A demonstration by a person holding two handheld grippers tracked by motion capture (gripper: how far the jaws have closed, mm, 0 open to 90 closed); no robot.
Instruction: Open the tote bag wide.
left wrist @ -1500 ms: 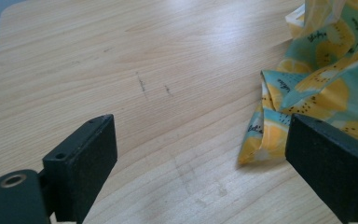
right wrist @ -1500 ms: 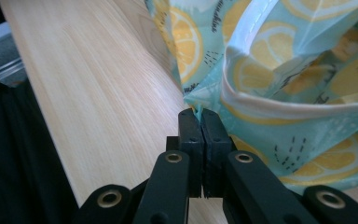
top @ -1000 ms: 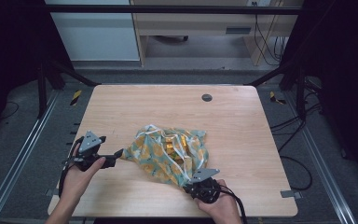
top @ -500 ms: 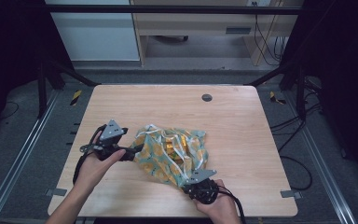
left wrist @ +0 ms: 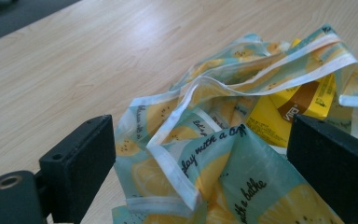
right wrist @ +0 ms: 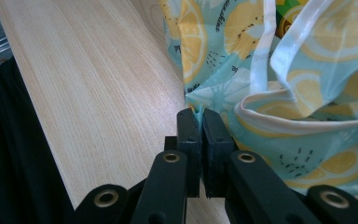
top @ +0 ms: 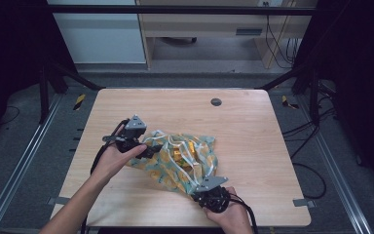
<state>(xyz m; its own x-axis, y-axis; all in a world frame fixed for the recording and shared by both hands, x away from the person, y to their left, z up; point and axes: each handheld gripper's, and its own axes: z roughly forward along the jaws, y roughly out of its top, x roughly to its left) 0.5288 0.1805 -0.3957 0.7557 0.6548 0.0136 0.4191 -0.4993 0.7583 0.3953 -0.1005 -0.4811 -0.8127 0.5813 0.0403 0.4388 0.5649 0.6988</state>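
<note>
- Bag [left wrist: 223, 154] print reads "play with a", "bathe"; yellow carton [left wrist: 284, 109] at 1 o'clock, label unreadable.
- My left gripper [top: 148, 147] has moved in from 9 o'clock; jaws just opened wider, straddling the fabric.
- My right gripper [right wrist: 201, 122] pinches the bag's edge, unmoved.

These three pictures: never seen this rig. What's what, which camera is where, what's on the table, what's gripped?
There is no robot arm. A person holds a two-jaw gripper in each hand.

The high view comes from a fixed camera above the person's side, looking down on the wooden table. The other two come from cameras riding on each gripper, looking along its black jaws.

On the table lies a crumpled teal fabric bag printed with lemons and edged in white trim. A yellow carton sits inside it. A small dark round fitting sits near the far edge.

The right gripper is shut on the bag's fabric, pinching a fold at its near corner.

The left gripper has just been opening its jaws. They stand wide on either side of the bag's rim without pressing it, so it holds nothing.
</note>
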